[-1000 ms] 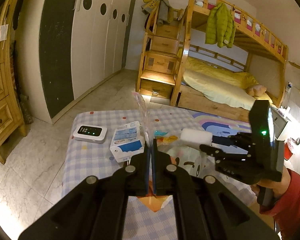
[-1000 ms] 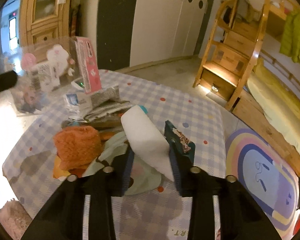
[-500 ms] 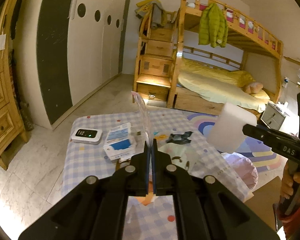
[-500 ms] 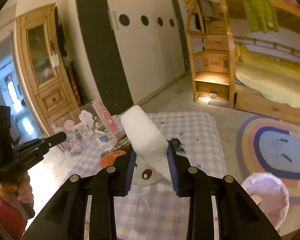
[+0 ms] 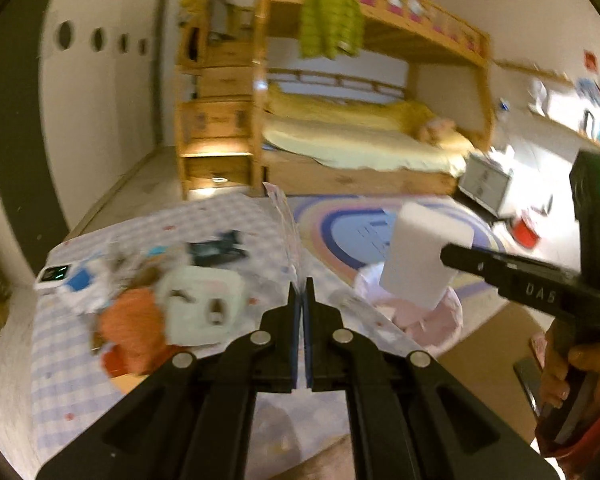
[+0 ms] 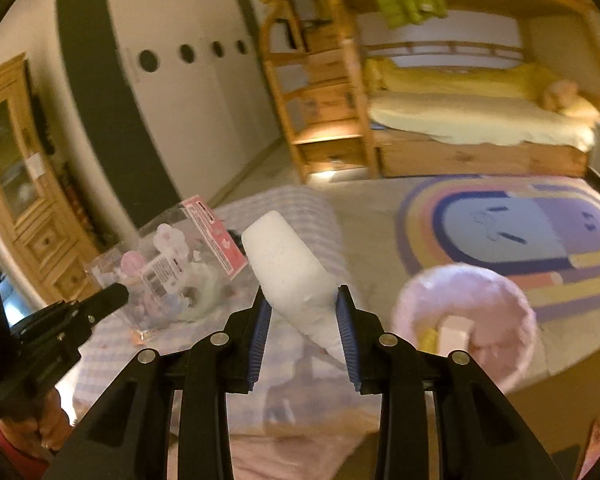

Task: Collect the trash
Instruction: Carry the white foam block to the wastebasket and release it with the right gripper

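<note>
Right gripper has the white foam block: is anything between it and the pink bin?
Nothing visible stands in the way. The right gripper holds the white foam block in the air, and the pink bin sits open on the floor beside the table, with only bare air between them. The bin already holds some scraps.

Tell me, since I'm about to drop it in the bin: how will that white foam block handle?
The white foam block probably weighs little and keeps its shape: the right gripper holds it by one end without sag. It likely dents slightly under the pads.
</note>
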The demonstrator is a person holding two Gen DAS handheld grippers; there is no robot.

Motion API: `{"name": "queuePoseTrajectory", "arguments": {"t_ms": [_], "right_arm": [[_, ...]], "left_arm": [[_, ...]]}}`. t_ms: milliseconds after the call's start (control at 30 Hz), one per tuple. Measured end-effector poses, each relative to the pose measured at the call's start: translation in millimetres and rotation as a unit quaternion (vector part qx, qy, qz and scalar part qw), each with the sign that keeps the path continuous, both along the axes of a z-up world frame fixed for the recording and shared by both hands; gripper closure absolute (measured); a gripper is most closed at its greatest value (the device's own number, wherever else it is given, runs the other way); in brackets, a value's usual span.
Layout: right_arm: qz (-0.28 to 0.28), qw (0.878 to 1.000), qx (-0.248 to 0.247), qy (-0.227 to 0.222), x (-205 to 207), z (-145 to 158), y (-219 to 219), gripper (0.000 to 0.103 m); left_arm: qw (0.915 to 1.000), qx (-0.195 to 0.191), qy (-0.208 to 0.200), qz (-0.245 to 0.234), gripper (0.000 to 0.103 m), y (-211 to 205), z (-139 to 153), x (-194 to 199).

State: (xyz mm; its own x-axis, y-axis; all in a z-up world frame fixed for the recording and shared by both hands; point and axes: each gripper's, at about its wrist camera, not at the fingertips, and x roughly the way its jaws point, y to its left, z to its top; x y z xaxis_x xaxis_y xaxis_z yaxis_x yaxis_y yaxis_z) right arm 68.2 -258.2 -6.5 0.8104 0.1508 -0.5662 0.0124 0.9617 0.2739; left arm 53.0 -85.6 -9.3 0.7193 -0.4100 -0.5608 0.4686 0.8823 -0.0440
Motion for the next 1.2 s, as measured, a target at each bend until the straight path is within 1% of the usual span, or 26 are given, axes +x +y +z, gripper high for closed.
{"name": "queuePoseTrajectory", "arguments": {"t_ms": [133, 233, 367, 467, 667, 800, 867, 900, 933, 967, 1000, 1033, 1100, 1133, 1200], "right_arm": [[-0.046, 0.999, 0.006, 0.010, -9, -14, -34, 0.069], [-0.076, 0.997, 0.016, 0.018, -10, -24, -60, 0.069], [-0.120, 0.992, 0.022, 0.031, -9, -38, -90, 0.068], [-0.141, 0.989, 0.026, 0.044, -7, -51, -108, 0.068], [-0.173, 0.982, 0.025, 0.067, 10, -71, -139, 0.067], [-0.185, 0.978, 0.040, 0.085, 21, -86, -155, 0.067], [-0.190, 0.976, 0.040, 0.094, 28, -93, -160, 0.067], [-0.192, 0.976, 0.040, 0.098, 30, -95, -161, 0.067], [-0.193, 0.975, 0.042, 0.102, 32, -98, -162, 0.067], [-0.194, 0.975, 0.043, 0.105, 35, -101, -164, 0.065], [-0.193, 0.974, 0.042, 0.109, 39, -105, -165, 0.065], [-0.194, 0.974, 0.039, 0.111, 43, -108, -166, 0.063], [-0.194, 0.973, 0.034, 0.119, 48, -114, -168, 0.055], [-0.195, 0.972, 0.032, 0.126, 51, -117, -168, 0.050], [-0.197, 0.971, 0.033, 0.133, 53, -117, -169, 0.049]], "left_arm": [[0.9982, 0.037, -0.015, -0.045, 0.103, -46, -12, -2], [0.9958, 0.049, -0.022, -0.074, 0.103, -75, -18, 2], [0.9926, 0.049, -0.029, -0.107, 0.103, -109, -24, 12], [0.9909, 0.044, -0.024, -0.125, 0.103, -132, -32, 24], [0.9878, 0.031, 0.008, -0.152, 0.103, -176, -50, 54], [0.9861, 0.023, 0.029, -0.162, 0.103, -194, -59, 69], [0.9861, 0.019, 0.036, -0.161, 0.098, -199, -62, 76], [0.9864, 0.021, 0.040, -0.158, 0.088, -200, -64, 79], [0.9871, 0.021, 0.042, -0.153, 0.074, -201, -65, 81], [0.9878, 0.019, 0.042, -0.149, 0.069, -199, -65, 82], [0.9886, 0.015, 0.042, -0.144, 0.059, -196, -64, 83], [0.9889, 0.012, 0.041, -0.142, 0.058, -193, -63, 83], [0.9901, 0.010, 0.044, -0.133, 0.058, -186, -61, 83], [0.9907, 0.012, 0.045, -0.128, 0.058, -183, -59, 84], [0.9921, 0.007, 0.048, -0.116, 0.058, -170, -55, 83]]}}
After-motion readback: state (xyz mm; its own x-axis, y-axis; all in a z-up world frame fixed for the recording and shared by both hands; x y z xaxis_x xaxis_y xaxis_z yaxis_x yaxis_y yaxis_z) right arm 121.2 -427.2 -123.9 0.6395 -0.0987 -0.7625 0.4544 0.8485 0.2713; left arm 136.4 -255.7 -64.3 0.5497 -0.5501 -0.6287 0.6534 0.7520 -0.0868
